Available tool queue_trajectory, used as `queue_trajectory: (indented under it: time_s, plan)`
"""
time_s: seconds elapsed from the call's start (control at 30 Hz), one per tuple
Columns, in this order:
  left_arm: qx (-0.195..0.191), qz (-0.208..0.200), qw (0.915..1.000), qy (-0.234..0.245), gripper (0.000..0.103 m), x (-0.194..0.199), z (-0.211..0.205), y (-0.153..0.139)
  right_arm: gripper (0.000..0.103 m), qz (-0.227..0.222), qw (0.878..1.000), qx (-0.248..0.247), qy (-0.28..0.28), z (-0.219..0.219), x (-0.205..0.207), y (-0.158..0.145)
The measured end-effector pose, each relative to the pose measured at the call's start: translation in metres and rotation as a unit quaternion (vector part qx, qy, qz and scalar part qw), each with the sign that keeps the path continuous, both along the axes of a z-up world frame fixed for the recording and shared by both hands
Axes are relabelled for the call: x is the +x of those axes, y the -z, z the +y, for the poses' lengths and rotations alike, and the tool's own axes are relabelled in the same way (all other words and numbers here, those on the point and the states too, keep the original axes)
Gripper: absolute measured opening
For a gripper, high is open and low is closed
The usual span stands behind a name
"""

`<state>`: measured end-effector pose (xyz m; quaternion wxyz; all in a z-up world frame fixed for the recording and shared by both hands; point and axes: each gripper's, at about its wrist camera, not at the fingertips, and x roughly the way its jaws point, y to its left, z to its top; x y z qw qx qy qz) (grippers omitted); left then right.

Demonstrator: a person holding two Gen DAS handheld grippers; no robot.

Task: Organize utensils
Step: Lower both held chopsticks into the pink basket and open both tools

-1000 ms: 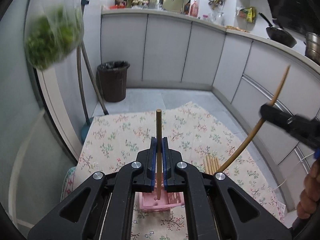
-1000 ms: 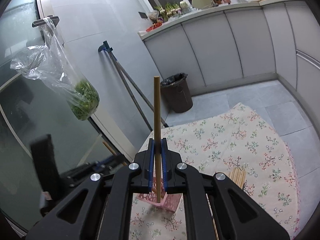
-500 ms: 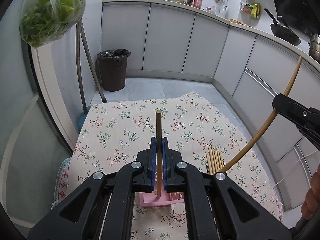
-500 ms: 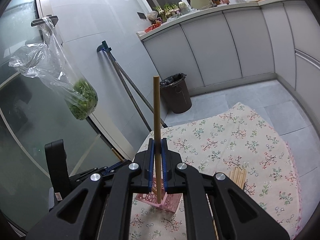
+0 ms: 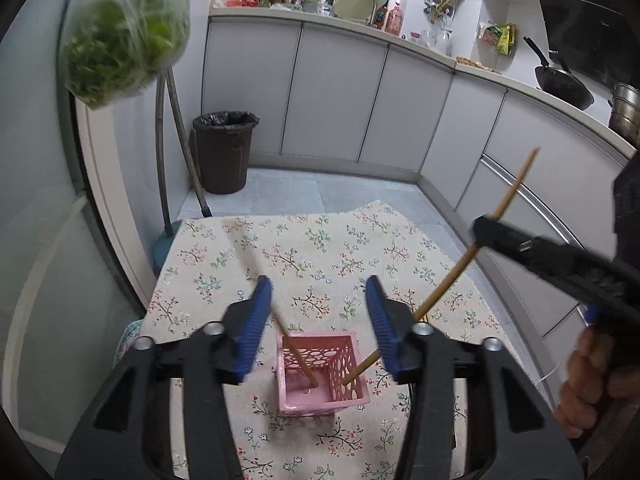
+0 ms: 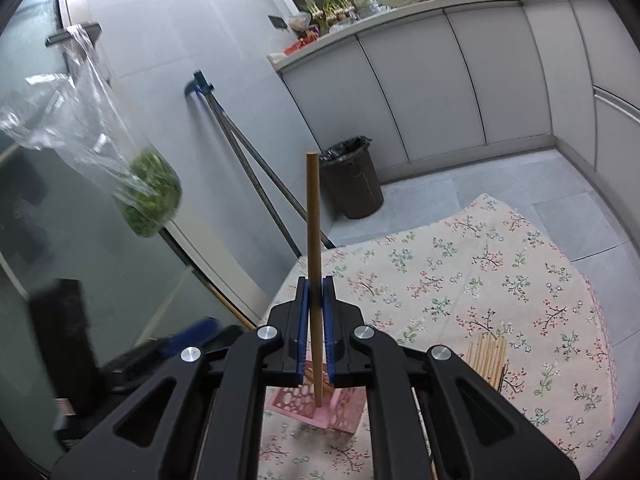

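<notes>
While the left gripper (image 5: 318, 320) hangs over the table, its ridged blue pads are spreading apart and nothing's pressed between them. A thin round wooden chopstick (image 5: 298, 358) sits loose in the gap, its lower end down inside the pink square plastic basket with oval cut-outs (image 5: 322, 372) and its upper part leaning away to the upper left, kind of blurred there. The basket stands on a cream floral tablecloth (image 5: 320, 248), soft and a bit rumpled at the far edge.

Further right, the right gripper (image 5: 482, 230) is clamped tight on a second long wooden chopstick (image 5: 448, 284). From the left camera that stick runs diagonally, thin end up to the right and lower end inside the basket's right side.

The right camera shows it differently: the same chopstick stands almost straight up between closed pads, blunt end on top and lower tip over the basket. Only this view catches the loose bundle of wooden chopsticks (image 6: 488, 358) lying flat on the cloth just right of the basket, pointing away from the camera. The person's hand (image 5: 588, 384) only shows in the left camera.
</notes>
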<state>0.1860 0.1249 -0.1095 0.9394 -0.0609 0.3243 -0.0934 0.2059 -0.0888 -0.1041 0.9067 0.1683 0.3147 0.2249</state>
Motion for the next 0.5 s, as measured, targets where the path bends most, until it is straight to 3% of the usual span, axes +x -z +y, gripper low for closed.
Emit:
queue_trajectory:
  time_s: [0.43,0.5]
  plan:
    - [0.007,0.024,0.999,-0.038,0.083,-0.006,0.016,0.006,0.007,0.08,0.996,-0.028,-0.032,0.038,0.03,0.051]
    - [0.005,0.031,0.9985,-0.045,0.094,-0.005,0.018,0.008,0.007,0.094,0.995,-0.028,-0.035,0.04,0.034,0.059]
